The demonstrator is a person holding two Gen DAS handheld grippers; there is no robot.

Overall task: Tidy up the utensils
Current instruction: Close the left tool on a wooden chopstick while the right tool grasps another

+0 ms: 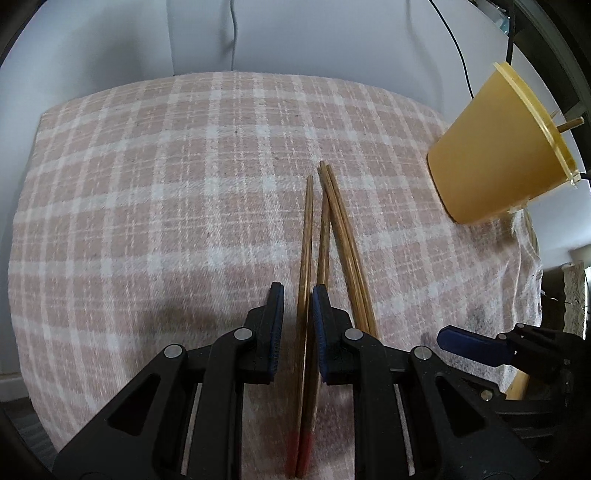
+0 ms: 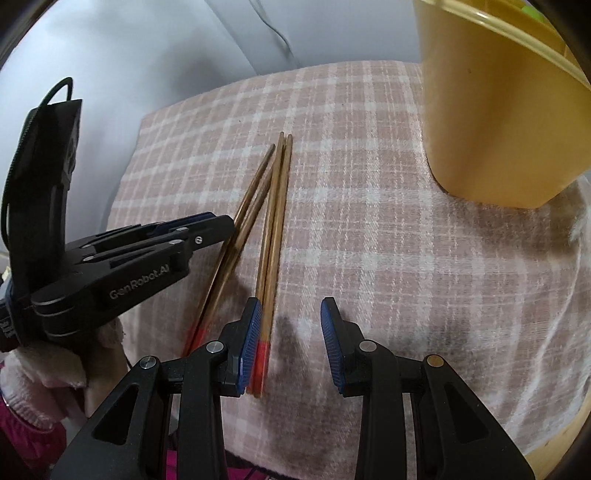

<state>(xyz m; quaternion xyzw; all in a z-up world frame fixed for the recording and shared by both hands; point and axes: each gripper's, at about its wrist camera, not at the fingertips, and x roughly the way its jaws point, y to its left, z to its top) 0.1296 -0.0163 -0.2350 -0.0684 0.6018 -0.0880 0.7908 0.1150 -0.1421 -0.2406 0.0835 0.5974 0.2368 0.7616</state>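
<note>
Chopsticks (image 1: 305, 295) seemingly pinched by left hand-held gripper (image 1: 298, 325) (right one (image 2: 290, 339) spread); yellow cup (image 1: 491, 155) nearby

Left gripper (image 1: 298, 328) is down low with its jaws narrowed to a slim gap; right gripper (image 2: 290, 343) has jaws spread wide.

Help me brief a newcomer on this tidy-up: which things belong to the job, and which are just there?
Part of the job:
left pair of chopsticks, between the left gripper jaws
right pair of chopsticks
yellow cup, two sticks already inside
right gripper, open

Just there:
plaid cloth
wall cable
</note>
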